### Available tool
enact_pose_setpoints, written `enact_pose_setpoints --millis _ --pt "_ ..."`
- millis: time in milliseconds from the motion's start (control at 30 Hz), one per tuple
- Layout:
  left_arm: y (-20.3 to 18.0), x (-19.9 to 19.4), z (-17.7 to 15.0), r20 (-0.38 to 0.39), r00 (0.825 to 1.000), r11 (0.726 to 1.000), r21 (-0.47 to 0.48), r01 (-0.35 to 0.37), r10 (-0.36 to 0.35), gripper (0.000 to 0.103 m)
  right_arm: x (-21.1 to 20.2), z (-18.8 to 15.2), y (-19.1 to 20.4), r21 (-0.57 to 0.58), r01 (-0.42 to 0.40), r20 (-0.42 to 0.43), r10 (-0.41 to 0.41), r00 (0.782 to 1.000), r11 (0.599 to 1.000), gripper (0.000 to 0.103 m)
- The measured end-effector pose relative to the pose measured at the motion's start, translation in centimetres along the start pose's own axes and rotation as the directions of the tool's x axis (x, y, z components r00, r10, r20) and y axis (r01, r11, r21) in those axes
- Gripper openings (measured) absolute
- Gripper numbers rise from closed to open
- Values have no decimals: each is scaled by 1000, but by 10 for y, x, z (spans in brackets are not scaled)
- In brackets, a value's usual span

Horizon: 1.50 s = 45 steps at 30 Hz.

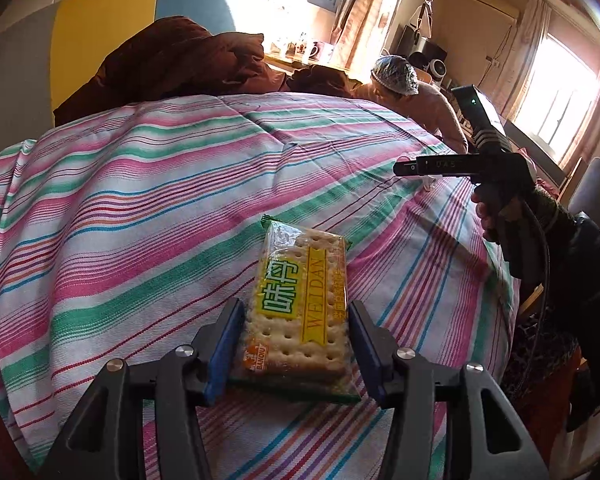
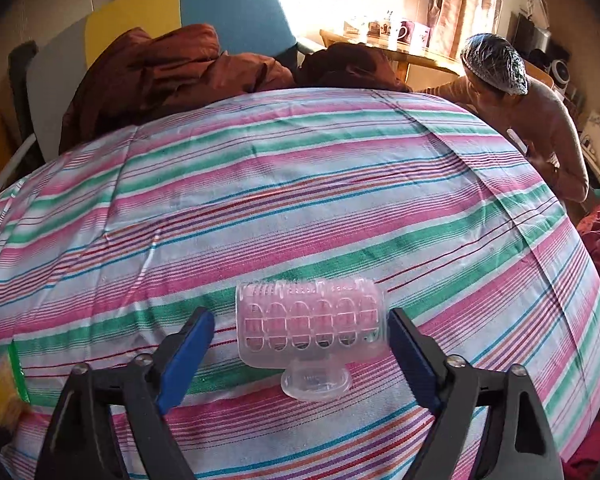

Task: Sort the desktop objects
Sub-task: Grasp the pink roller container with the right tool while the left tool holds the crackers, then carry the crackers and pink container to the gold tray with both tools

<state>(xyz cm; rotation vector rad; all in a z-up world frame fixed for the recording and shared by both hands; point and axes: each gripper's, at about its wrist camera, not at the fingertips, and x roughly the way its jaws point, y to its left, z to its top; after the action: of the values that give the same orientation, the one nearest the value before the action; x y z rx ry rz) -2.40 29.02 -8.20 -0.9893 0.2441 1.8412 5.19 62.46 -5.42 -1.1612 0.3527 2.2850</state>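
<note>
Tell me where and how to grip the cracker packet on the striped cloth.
Grip the cracker packet across its two long edges at the near end, coming in low along its length. It lies flat, pointing away, and the left gripper already straddles that end with its open jaws either side, apparently not yet touching.

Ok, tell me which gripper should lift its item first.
Left. The left gripper already brackets the cracker packet closely on both sides. The right gripper stands wider around the clear plastic roller, with a gap at its left finger.
</note>
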Motion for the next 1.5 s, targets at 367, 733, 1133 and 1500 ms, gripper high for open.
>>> enact_pose_setpoints --millis 367,733,1133,1500 --pt "-3 2 0 0 1000 1000 1 -22 22 54 -20 -25 22 5 -45 59 44 997 999 68" --pt "-7 -8 -4 28 997 998 23 -67 66 49 -60 -56 64 -11 -194 131 194 972 981 68" --pt "-8 -62 -19 123 990 998 -11 -66 67 49 -85 -79 114 -77 -303 150 312 938 950 68" --pt "21 -150 -40 259 946 978 -123 -167 194 49 -105 -80 204 -230 -432 128 467 875 872 68"
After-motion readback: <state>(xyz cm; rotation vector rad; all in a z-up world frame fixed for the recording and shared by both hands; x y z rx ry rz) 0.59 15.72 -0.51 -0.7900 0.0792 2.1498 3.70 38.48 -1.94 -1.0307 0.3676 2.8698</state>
